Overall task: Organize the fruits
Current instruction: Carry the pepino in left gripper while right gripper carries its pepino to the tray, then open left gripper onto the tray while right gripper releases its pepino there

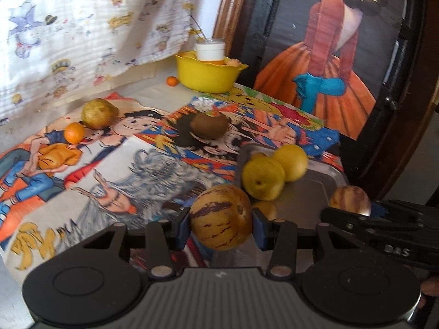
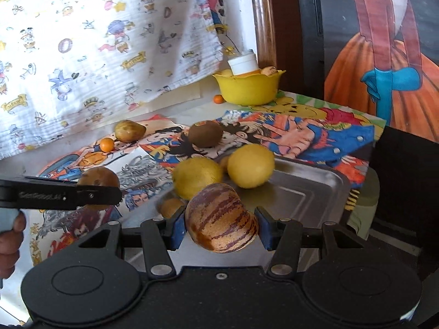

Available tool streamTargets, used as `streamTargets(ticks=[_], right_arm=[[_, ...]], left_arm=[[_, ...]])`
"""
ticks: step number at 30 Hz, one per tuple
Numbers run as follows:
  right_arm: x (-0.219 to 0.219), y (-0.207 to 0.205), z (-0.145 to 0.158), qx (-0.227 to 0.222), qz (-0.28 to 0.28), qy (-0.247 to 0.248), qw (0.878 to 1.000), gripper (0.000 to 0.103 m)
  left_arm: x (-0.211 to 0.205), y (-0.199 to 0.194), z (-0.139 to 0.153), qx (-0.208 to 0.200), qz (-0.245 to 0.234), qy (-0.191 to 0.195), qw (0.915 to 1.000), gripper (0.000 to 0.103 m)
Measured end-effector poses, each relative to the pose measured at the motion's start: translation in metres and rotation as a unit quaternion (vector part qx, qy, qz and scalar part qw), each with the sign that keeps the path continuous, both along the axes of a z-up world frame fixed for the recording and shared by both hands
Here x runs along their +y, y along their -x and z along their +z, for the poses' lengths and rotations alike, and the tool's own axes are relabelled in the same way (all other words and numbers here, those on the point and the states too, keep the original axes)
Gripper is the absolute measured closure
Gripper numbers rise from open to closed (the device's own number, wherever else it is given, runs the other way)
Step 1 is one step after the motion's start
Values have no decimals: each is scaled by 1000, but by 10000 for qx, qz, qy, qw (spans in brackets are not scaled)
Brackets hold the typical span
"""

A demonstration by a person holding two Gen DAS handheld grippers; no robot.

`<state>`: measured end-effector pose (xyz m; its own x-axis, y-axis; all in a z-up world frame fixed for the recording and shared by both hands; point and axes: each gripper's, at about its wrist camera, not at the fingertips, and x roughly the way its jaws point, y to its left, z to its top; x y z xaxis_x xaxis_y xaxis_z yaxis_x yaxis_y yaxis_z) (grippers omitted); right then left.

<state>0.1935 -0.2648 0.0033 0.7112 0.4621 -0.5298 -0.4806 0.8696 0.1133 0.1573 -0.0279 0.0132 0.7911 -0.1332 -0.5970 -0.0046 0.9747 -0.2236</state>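
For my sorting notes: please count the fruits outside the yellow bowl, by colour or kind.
Striped fruits: 2, one each in left gripper and right gripper
Large yellow fruits on the tray: 2
Small tan fruits on the tray: 2
Small orange fruits: 2
Brown kiwi: 1
Yellow-green fruit: 1
Total: 10

Table (image 1: 164, 87): pale top, largely covered by cartoon-print sheets (image 1: 115, 164). Directly on it: yellow bowl (image 1: 208, 75) at the far edge, a small orange fruit (image 1: 172, 81) just to its left; a brown kiwi (image 1: 210, 124) mid-table; a yellow-green round fruit (image 1: 97, 113) and a small orange (image 1: 74, 133) at left, touching; a metal tray (image 1: 315, 189) near right.
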Motion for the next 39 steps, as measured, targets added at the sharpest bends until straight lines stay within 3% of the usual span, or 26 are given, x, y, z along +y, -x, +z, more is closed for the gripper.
streamTargets(ticks=[12, 21, 39], right_arm=[[-3, -24, -6, -38, -52, 18, 10000, 49], [10, -49, -10, -41, 115, 199, 9997, 49], [10, -62, -21, 169, 46, 316, 9993, 49]], left_arm=[[-33, 5, -9, 82, -438, -36, 9990, 53], [-47, 4, -16, -32, -606, -429, 9972, 53], [-46, -1, -23, 121, -585, -416, 9973, 52]])
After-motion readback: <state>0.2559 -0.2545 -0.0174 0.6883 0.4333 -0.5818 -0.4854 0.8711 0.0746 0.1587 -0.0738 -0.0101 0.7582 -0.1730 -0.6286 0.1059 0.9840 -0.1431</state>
